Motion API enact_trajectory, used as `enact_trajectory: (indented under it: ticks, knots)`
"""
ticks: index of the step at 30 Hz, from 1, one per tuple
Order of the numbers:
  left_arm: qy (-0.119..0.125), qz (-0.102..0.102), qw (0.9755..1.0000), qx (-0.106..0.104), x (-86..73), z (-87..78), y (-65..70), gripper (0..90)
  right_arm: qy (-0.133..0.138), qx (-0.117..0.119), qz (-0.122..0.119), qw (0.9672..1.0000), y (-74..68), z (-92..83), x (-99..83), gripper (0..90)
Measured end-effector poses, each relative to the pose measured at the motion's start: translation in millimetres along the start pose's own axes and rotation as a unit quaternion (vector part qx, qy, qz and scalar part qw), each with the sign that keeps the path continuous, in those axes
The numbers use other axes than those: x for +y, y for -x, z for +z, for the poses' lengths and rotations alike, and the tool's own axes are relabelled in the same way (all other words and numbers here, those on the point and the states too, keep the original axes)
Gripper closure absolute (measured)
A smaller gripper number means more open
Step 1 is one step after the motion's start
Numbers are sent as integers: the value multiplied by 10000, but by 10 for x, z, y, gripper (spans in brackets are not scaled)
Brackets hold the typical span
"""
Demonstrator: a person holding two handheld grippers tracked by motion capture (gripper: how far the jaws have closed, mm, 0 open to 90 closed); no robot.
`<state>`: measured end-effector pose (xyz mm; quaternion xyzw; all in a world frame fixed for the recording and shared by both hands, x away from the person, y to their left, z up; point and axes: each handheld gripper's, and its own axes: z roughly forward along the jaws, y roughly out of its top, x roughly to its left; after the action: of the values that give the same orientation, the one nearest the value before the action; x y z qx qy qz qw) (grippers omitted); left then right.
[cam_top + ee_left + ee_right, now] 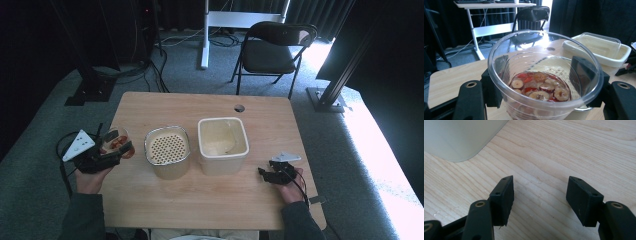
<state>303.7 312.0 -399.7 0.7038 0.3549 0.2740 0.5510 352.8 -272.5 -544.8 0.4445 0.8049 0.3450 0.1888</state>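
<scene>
Left claw pinches a clear cup of sliced fruit at 9 o'clock of the tabletop, just beside the strainer tub, probably for tipping in. Right claw spread, idle at 4 o'clock beside the white tub.

Clear plastic cup with red and tan fruit slices inside. Cream square tub, another cream container with a dotted perforated insert. Light wood-grain worktop, black fingers, grey carpet.
</scene>
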Motion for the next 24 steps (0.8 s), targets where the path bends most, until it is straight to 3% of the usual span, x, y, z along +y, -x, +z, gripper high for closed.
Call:
enact_trajectory:
  ticks: [13,24]
  knots:
    - [-100,125,9999,-3,195,186,-110,335,177,60,-39,9998,21,4,-44,379]
    - [-292,277,9991,162,303,391,-180,335,191,53,-23,9998,18,5,-46,379]
